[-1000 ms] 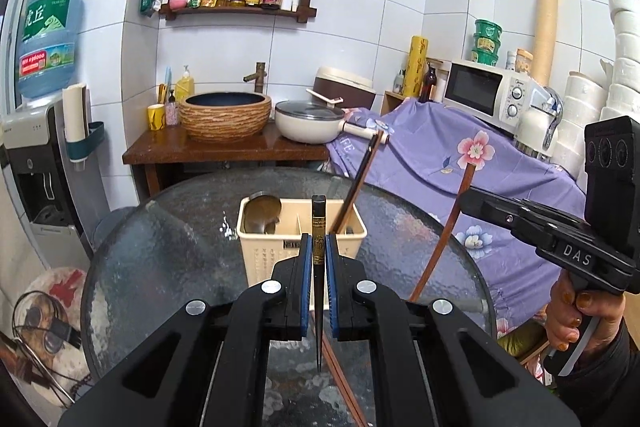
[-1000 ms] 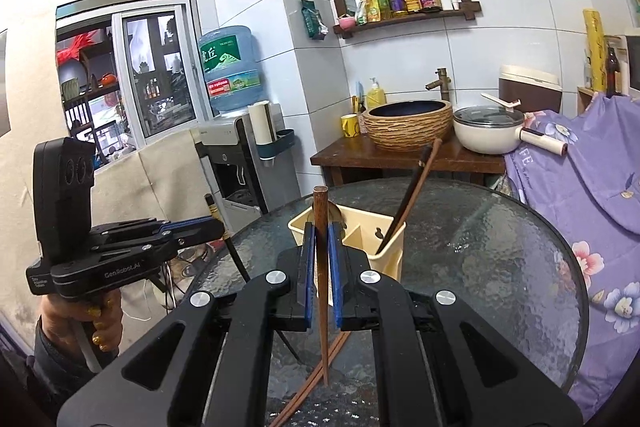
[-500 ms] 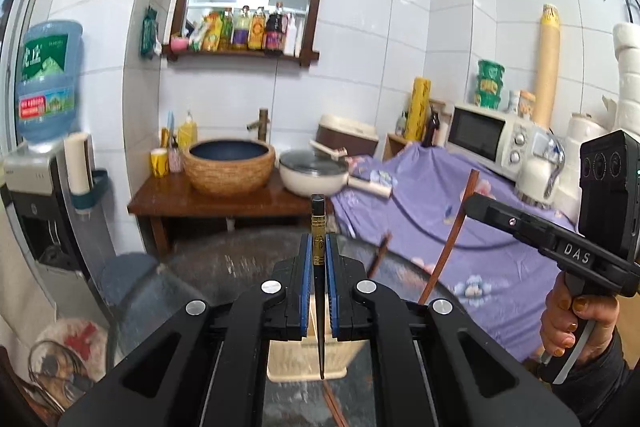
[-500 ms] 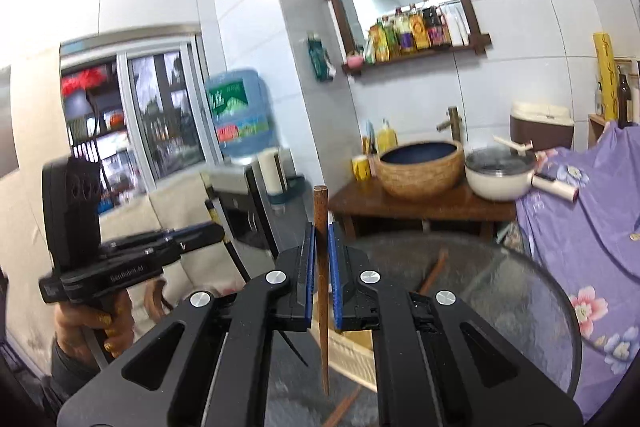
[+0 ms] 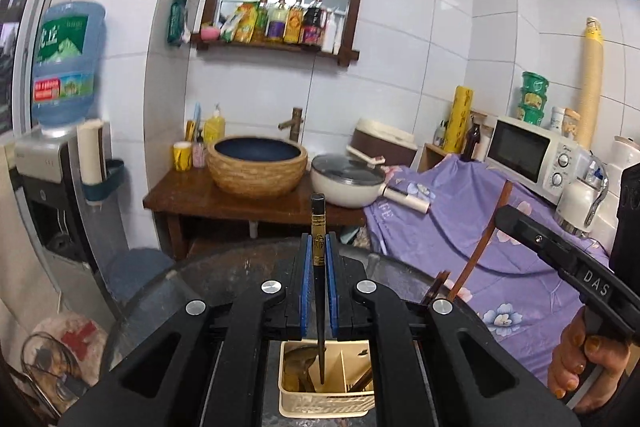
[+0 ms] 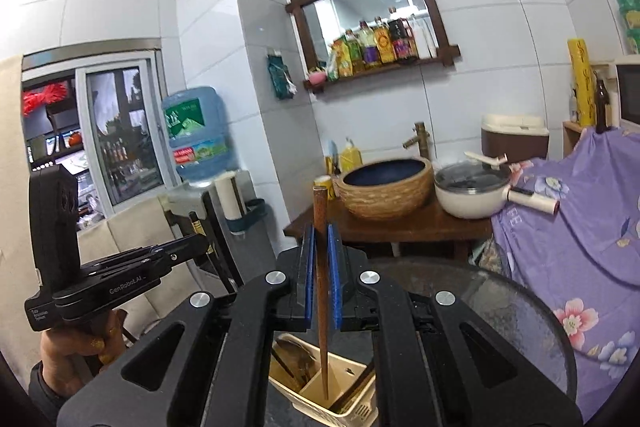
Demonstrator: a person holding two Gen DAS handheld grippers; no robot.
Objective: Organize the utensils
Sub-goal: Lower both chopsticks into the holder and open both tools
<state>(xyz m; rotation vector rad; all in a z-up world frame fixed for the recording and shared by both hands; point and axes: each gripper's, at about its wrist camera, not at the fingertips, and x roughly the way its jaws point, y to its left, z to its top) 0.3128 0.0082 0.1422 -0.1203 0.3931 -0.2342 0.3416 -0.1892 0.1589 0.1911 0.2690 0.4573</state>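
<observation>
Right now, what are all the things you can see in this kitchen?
black chopstick: 1, black with gold band, upright in left jaws
brown chopstick: 1, brown, upright in right jaws
utensil basket: 1, cream, on glass table below both sticks
spoon: 1, metal, in the basket's left compartment
glass table: 1, dark, round
basin: 1, woven tan, blue inside, on wooden counter
pot: 1, white, lidded, right of basin
water jug: 1, blue, on dispenser at left
microwave: 1, white, far right
floral cloth: 1, purple, under the microwave
bottles: several, mixed colours, mirror shelf
left gripper: shut on black chopstick
right gripper: shut on brown chopstick
</observation>
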